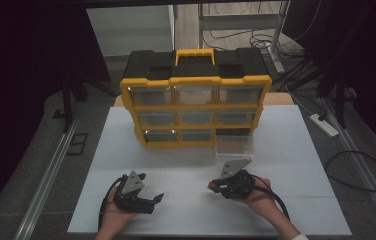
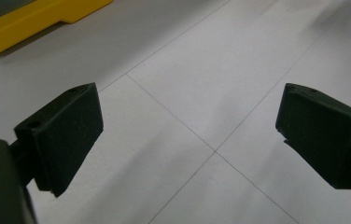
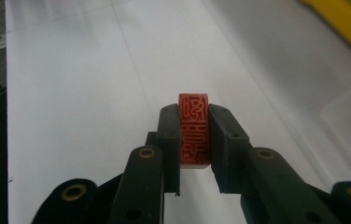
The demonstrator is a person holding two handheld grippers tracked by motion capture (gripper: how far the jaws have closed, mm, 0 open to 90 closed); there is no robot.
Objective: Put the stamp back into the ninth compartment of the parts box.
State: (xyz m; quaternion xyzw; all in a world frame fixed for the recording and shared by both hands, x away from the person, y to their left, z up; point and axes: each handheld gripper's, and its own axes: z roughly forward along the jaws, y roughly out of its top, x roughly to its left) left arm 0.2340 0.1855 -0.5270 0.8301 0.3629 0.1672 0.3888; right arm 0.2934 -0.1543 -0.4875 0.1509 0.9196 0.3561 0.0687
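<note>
Clearly clamped on a red seal stamp (image 3: 193,130) in the right gripper (image 3: 194,135), pads pressing its two long flanks so the carved end faces outward and stays readable. Held just above the white counter (image 1: 191,200), near its front edge, in front of the yellow organiser (image 1: 195,102). Gripped low on the block, likely to keep the face free for pressing or for setting down flat. Lying on the counter just ahead of that hand: a clear drawer (image 1: 233,148), pulled out of the bottom-right slot of the organiser, which gapes dark; probably where the stamp came from or is bound for, cannot tell which. Left gripper (image 1: 148,199) resting over the counter at the left, jaws spread wide with nothing between them, only bare surface and a corner of the yellow frame beyond; seemingly parked, ready to steady the drawer or the organiser if needed.
</note>
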